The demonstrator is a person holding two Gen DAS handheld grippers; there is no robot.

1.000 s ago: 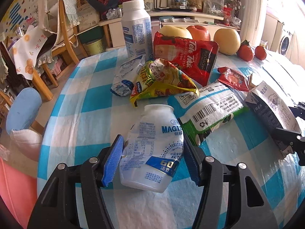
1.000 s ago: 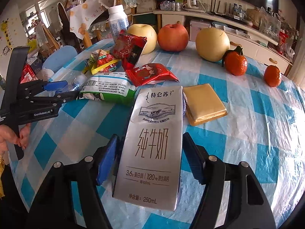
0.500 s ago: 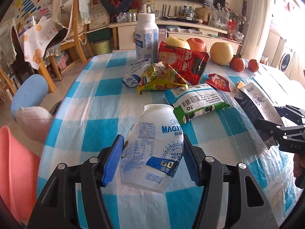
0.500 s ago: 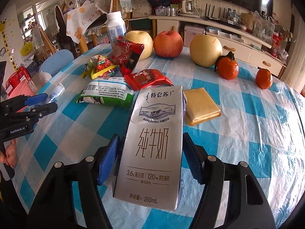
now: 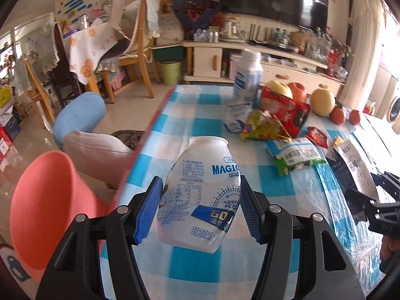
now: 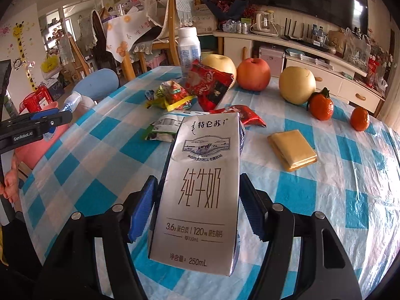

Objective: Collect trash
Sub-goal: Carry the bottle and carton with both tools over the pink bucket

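The white yogurt bottle sits clamped in the left tool, above the counter's edge. The silver milk carton sits clamped in the right tool; wrappers lie at twelve o'clock.

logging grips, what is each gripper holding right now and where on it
Left gripper clamps the white yogurt bottle across its lower body. Right gripper clamps the silver milk carton by its two side edges, around mid-height.
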